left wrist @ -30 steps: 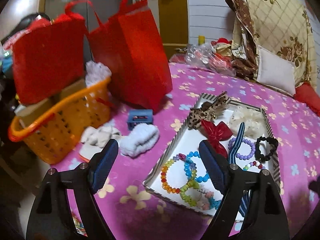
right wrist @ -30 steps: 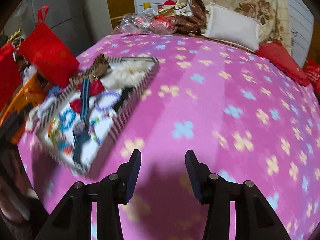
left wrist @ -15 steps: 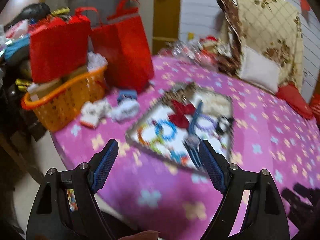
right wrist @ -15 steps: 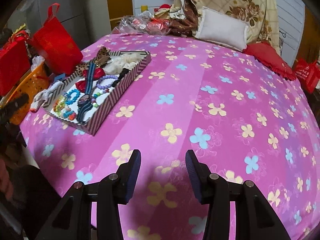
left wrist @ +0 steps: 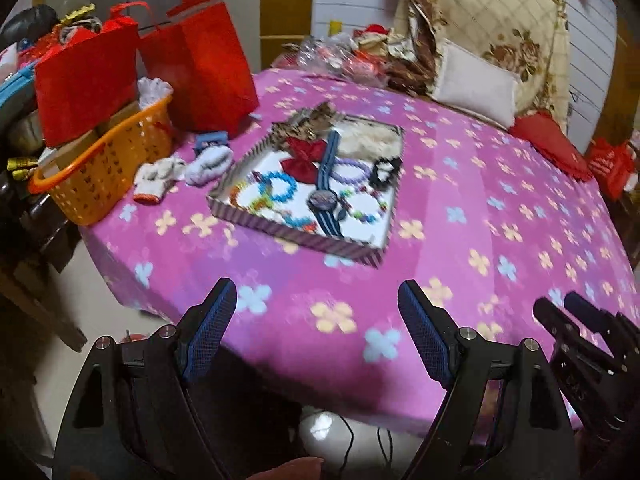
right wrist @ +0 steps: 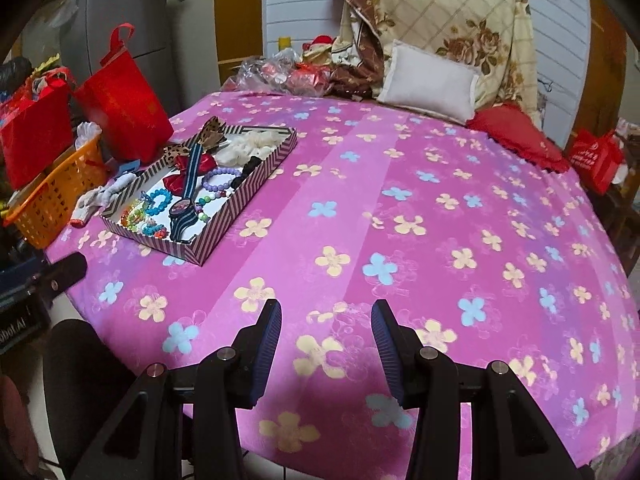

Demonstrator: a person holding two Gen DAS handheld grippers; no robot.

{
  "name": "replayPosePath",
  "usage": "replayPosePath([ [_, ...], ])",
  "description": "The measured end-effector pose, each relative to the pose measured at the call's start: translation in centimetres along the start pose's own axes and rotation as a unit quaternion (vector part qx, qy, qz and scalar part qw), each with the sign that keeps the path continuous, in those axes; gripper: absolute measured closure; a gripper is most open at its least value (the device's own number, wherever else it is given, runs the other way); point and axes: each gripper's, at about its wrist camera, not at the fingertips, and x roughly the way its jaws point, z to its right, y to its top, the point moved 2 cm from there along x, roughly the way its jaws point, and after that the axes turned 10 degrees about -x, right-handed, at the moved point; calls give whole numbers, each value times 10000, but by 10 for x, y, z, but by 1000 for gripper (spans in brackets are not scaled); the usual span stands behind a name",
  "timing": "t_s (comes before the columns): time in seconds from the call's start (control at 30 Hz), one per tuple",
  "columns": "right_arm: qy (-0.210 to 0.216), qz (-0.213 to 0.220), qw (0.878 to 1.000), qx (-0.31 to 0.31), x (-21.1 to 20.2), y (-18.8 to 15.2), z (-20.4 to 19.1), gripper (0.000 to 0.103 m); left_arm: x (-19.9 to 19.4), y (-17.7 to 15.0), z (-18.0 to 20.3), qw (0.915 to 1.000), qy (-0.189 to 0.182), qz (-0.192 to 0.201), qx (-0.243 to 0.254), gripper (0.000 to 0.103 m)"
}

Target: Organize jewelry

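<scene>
Legible text: very little. Right wrist view, far left edge: black device (right wrist: 18, 322) carries white lettering, mirrored/partly cut off, approx. "obot.AI", not fully readable. Red bag (right wrist: 595, 159) at far right has pale printed characters, and red gift bag (right wrist: 127, 105) beside the orange basket shows faint embossed marks; both too small/blurred to read, and nothing is readable in left wrist view.

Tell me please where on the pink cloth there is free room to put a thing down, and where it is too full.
Free: the wide stretch of pink tablecloth between the striped tray and the red cushion, and the near strip before the right gripper. Crowded: left of the tray, where white socks, the orange basket and the red bags stand close together.
</scene>
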Motion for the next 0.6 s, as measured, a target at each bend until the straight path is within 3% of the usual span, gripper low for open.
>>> replayPosePath([
  [0.13, -76, 15, 10000, -57, -6, -6, -2, 57, -3, -5, 2, 10000, 41, -15, 40, 20],
  [0.3, -157, 59, 9999, -17, -9, -8, -5, 40, -3, -6, 0, 9999, 122, -50, 9, 20],
  [0.6, -221, 14, 9996, -195, -6, -9, -17, 40, 2, -14, -4, 9997, 174, -139, 41, 20],
])
